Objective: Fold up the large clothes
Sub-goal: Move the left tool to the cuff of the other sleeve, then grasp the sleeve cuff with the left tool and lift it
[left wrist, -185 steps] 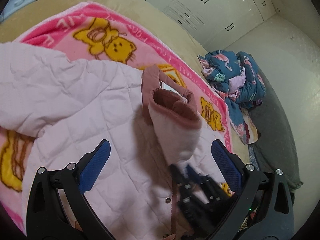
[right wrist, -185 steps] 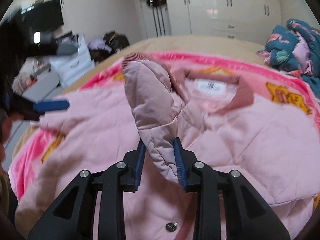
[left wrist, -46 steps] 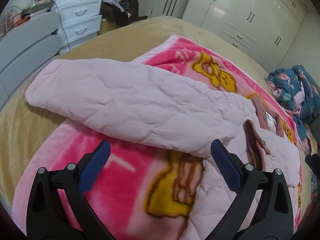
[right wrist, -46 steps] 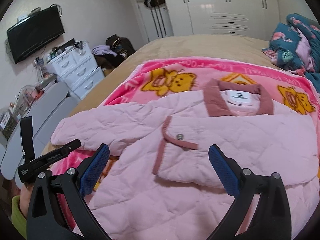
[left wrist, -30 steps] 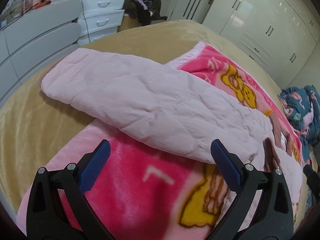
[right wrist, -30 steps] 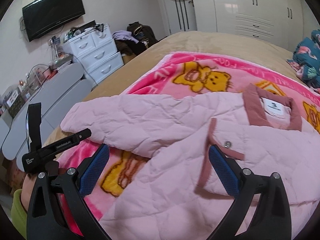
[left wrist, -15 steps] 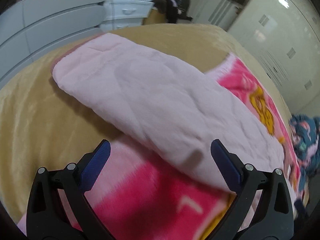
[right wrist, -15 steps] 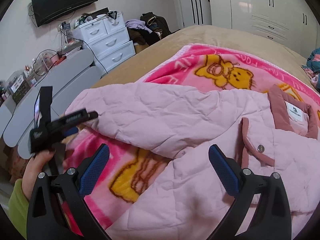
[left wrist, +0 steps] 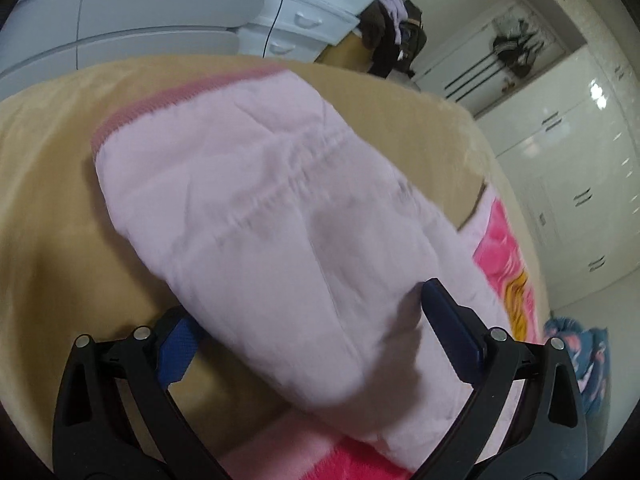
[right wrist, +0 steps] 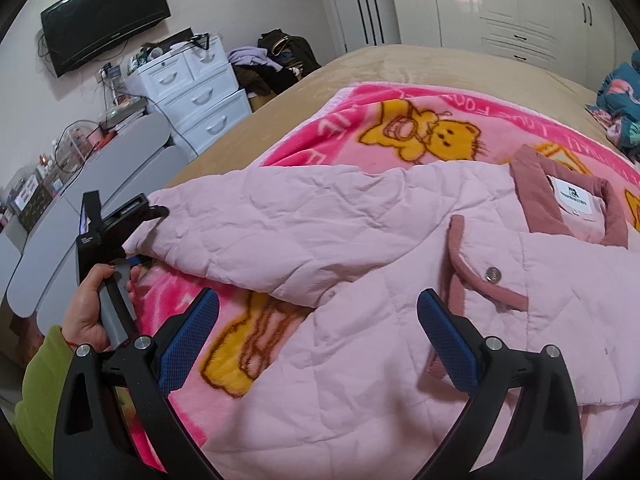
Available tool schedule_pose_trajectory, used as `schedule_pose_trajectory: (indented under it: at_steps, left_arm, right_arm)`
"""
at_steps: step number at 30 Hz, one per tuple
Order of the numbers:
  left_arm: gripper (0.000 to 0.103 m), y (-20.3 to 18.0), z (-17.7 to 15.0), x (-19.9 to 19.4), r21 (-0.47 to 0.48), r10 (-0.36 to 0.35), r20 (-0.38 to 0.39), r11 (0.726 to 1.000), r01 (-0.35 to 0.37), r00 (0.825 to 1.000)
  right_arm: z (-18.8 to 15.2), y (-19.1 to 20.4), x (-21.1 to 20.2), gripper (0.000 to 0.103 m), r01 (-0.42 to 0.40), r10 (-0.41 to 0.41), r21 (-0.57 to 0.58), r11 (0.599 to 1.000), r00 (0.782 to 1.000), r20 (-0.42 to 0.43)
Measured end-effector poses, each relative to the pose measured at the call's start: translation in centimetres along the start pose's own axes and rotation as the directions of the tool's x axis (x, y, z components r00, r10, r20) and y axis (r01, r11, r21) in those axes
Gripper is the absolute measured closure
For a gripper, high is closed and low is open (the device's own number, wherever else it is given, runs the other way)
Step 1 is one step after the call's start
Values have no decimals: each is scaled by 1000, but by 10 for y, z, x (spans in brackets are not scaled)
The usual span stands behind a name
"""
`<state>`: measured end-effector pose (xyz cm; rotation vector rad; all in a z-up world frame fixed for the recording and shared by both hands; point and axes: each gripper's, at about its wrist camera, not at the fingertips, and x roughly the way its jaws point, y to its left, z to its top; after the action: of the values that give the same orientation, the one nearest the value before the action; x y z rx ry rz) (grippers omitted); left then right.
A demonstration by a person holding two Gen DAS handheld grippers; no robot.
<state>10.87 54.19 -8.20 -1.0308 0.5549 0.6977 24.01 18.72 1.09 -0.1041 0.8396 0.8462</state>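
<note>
A pale pink quilted jacket (right wrist: 380,360) lies face up on a pink bear blanket (right wrist: 420,136), with its dusty-rose collar (right wrist: 536,208) at the right. One sleeve is folded over the chest, and a snap (right wrist: 495,273) shows on it. The other sleeve (left wrist: 280,208) stretches out left onto the tan bed cover (left wrist: 48,184). My left gripper (left wrist: 308,304) straddles this sleeve near its cuff. Its jaws are closing, with one blue pad half hidden under the fabric, and no squeeze shows. The right wrist view shows the left gripper (right wrist: 136,232) at the sleeve end. My right gripper (right wrist: 318,300) hovers open over the jacket body.
A person's hand (right wrist: 88,312) in a green sleeve holds the left tool. White drawers (right wrist: 200,96) and grey rounded panels (right wrist: 120,152) stand past the bed's left edge. A teal clothes heap (right wrist: 616,100) lies at the far right. White wardrobes (right wrist: 520,8) line the back wall.
My left gripper has slid along the outstretched sleeve toward the cuff, dropped and rolled, so the sleeve now lies between its slightly narrower jaws. The right gripper has sunk a little.
</note>
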Motion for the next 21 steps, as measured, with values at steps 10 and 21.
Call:
schedule_pose_trajectory:
  at_steps: [10, 21]
  left_arm:
    - [87, -23, 11, -44, 93, -57, 156, 995, 43, 986]
    - [91, -98, -11, -125, 290, -293, 256, 932, 216, 921]
  right_arm:
    - [-6, -18, -14, 4, 12, -14, 49, 999, 1000, 28]
    - [-18, -48, -48, 4, 20, -30, 143, 990, 997, 66]
